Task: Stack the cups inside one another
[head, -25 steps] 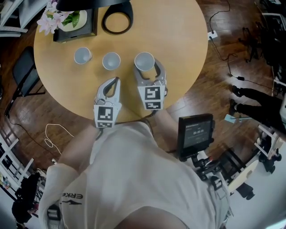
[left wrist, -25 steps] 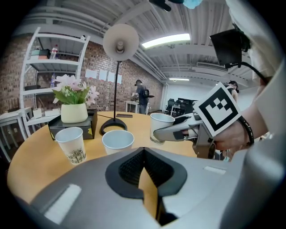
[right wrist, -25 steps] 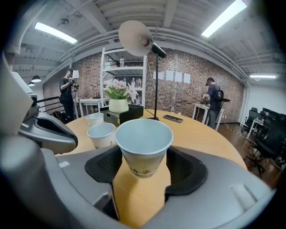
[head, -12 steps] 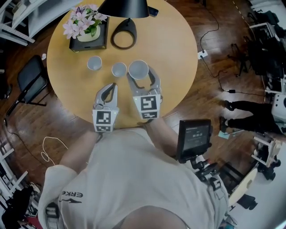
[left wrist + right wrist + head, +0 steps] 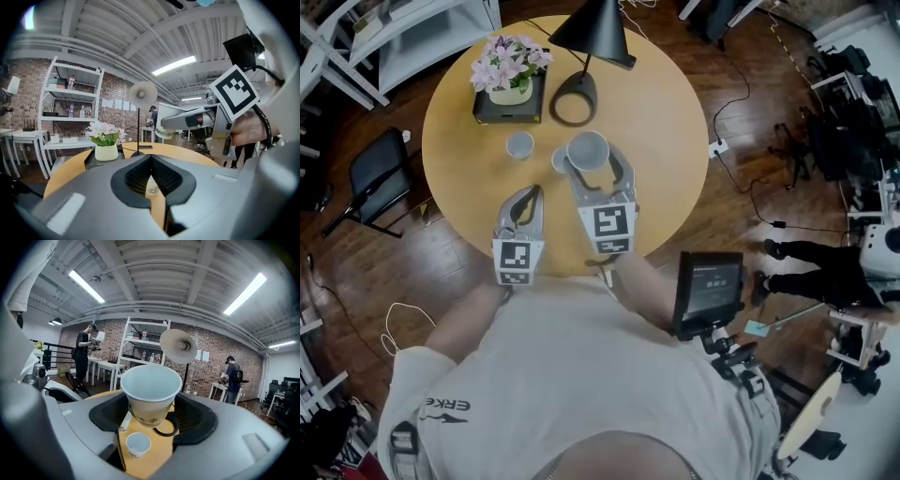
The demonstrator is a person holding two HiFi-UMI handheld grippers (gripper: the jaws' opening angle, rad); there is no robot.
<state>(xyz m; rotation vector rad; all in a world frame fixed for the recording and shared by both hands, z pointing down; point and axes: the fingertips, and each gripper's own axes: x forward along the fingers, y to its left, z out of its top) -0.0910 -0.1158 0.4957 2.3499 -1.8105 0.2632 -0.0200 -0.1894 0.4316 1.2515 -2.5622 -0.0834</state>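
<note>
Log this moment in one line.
right gripper: shut on white paper cup | left gripper: shut, empty | two other cups: on round wooden table

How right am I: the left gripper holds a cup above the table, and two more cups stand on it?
No: the right gripper holds the cup, as the right gripper view shows. Two more cups do stand on the table.

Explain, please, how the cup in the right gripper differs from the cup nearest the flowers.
The held cup is clamped in the right gripper above the table; the free cup, nearest the flowers, stands on it. The held cup looks larger than the free cup. Both are pale and upright.
</note>
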